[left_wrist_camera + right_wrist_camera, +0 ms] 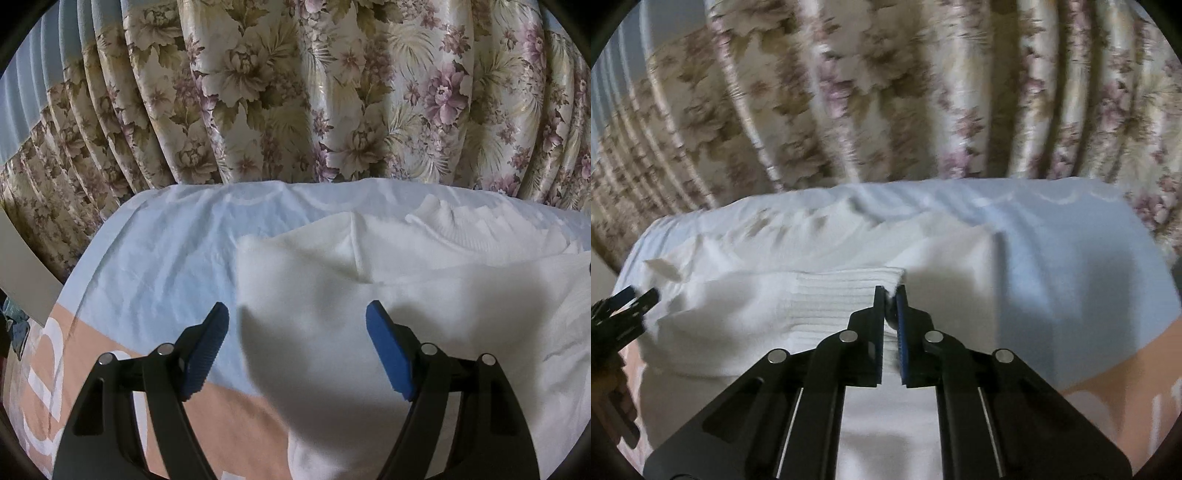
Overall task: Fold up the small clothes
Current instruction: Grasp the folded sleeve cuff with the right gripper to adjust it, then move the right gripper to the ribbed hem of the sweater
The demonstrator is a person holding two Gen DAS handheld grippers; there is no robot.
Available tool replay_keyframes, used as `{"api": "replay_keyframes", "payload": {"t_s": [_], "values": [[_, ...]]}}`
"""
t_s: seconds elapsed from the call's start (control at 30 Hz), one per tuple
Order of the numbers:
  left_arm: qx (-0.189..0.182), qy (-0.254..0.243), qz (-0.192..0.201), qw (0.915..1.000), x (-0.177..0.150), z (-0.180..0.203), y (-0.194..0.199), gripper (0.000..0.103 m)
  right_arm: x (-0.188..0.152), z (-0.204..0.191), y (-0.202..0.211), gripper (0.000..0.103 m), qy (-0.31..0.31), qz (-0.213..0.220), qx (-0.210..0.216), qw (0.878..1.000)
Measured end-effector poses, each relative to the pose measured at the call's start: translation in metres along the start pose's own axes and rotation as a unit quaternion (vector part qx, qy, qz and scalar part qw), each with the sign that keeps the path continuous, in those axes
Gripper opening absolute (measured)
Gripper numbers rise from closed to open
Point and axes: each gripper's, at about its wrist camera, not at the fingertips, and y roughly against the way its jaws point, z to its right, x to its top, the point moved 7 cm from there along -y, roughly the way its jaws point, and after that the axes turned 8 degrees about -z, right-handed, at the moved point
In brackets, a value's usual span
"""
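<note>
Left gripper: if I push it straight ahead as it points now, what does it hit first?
Probably the white garment: the open left gripper has that cloth between and beyond its fingers. Depth is unclear.

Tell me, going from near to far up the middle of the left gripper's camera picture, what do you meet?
Left gripper, its blue fingers spread wide → white garment lying between and beyond them → pale blue sheet → flowered curtain at the back.

The garment point(388, 295) lies on the bed point(155, 258), under and ahead of both jaws; the curtain point(295, 92) hangs behind.
</note>
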Motion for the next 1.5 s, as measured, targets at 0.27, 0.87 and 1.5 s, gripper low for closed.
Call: {"api": "replay_keyframes", "payload": {"t_s": [0.27,0.87,1.5], "values": [[0.033,-0.025,-0.020,0.9990,-0.007,0.009,-0.025,0.085,-0.008,0.051,-0.017,0.007,-0.033,-0.039,-0.038,0.998],[0.022,-0.032,0.014,0.9991,-0.050,-0.006,0.040,0.087,-0.040,0.046,0.038,0.041,-0.008,-0.002,-0.033,0.999],[0.008,0.014,0.044,0.9989,-0.251,-0.030,0.170,0.087,-0.266,0.048,0.166,0.048,-0.017,0.022,-0.014,1.000]]}}
